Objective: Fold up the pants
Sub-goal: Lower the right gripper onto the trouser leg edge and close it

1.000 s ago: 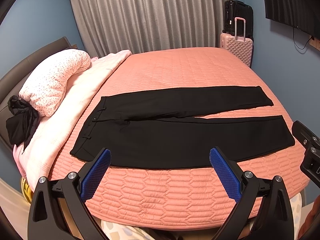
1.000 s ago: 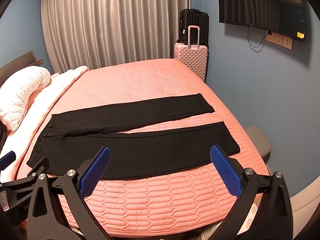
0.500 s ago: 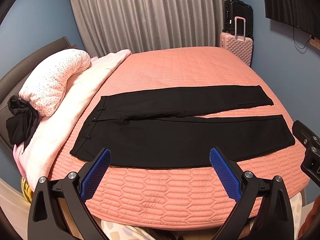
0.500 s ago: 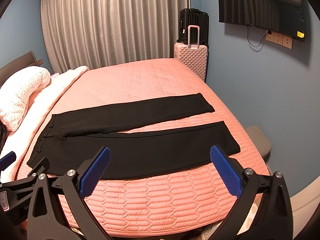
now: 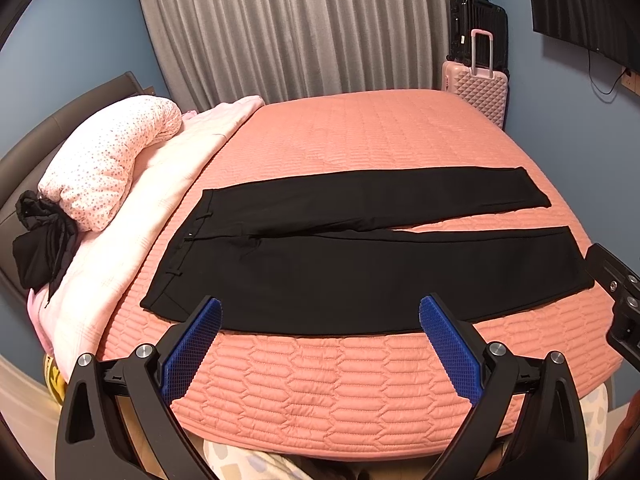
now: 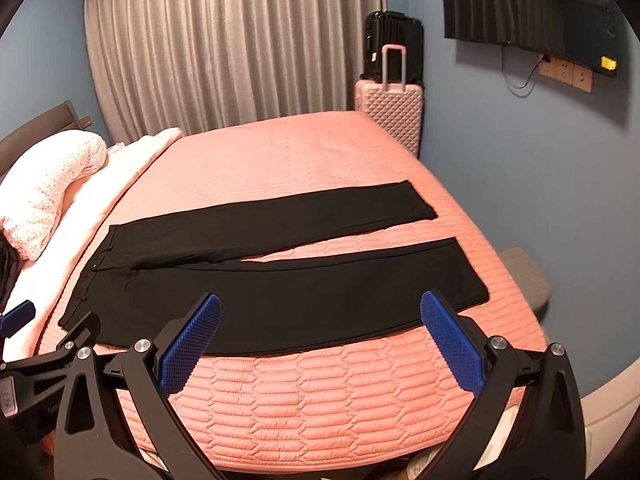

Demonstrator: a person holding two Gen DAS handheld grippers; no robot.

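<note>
Pink bed (image 5: 360,392) held black pants (image 5: 360,276) spread flat, legs apart. No fold made. My left gripper (image 5: 320,344) and right gripper (image 6: 320,340) gaped wide, empty.

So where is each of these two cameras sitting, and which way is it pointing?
Left wrist view: sits on the left gripper, near the bed's front edge, looking along its open blue-padded fingers across the black pants toward the curtain; the right gripper's edge shows at far right.
Right wrist view: sits on the right gripper, further toward the pants' leg ends, facing the same way; the left gripper peeks in at left.
Both share the pants, pink bedspread, pillow, curtain and pink suitcase.
</note>
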